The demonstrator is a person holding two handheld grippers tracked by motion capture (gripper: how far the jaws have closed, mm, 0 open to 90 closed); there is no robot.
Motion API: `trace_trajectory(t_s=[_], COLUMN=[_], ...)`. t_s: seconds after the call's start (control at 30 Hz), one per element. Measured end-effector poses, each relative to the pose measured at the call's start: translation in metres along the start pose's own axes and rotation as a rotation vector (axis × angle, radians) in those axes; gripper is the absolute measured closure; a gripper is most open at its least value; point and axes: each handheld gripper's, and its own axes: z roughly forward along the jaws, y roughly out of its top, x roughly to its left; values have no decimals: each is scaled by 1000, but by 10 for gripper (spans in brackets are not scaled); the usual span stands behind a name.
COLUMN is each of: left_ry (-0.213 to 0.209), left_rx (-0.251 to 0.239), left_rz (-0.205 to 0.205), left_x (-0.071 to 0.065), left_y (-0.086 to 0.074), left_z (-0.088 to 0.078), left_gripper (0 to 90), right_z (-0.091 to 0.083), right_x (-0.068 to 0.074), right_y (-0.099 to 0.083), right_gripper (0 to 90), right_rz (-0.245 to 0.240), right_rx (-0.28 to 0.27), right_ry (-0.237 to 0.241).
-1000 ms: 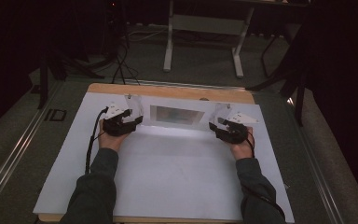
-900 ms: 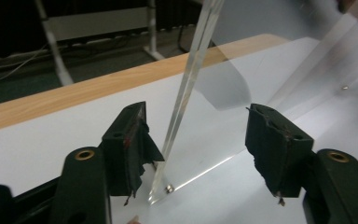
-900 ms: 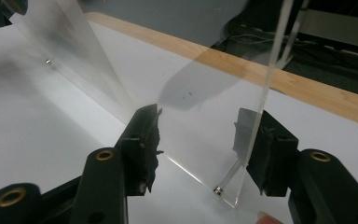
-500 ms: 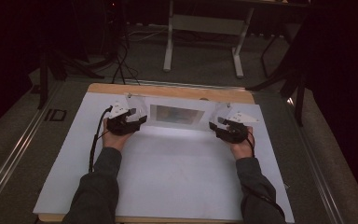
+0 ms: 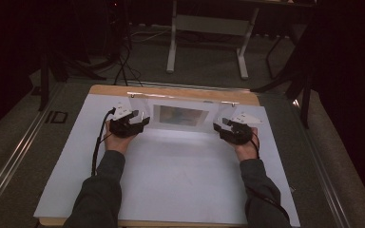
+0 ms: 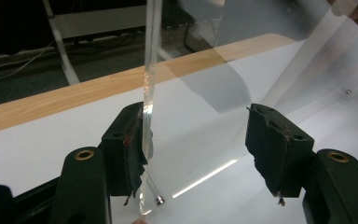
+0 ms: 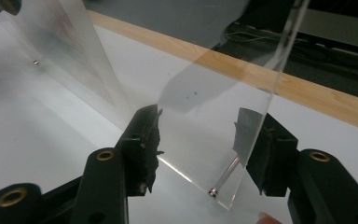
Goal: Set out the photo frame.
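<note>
Both grippers gape around the clear acrylic frame (image 5: 179,115) at twelve o'clock on the tabletop (image 5: 171,180); left gripper (image 6: 200,140), right gripper (image 7: 200,140); we should clamp both sides evenly.

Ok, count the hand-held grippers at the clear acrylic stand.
2. The left hand-held gripper is at the clear acrylic stand's left end; the right hand-held gripper is at its right end. Both have jaws apart.

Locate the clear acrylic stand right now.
High view: the clear acrylic stand stands at the far middle of the white table sheet, near the wooden edge, between the left tongs and right tongs.
</note>
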Motion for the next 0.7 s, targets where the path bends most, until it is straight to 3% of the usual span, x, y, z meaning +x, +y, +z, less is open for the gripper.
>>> trace_trajectory(t_s=[0.27,0.3,0.7], left_ry=[42,62,58], left_rx=[15,25,44], left_rz=[36,55,42], left_x=[-5,-8,-13], left_y=[3,4,6], left_z=[1,1,-5], left_gripper=[399,399,402], right_z=[1,1,-6], right_x=[0,0,2], right_y=[4,5,10], right_gripper=[487,488,489], right_rz=[-28,-32,-39], right_rx=[16,17,31], right_ry=[-21,-22,-12])
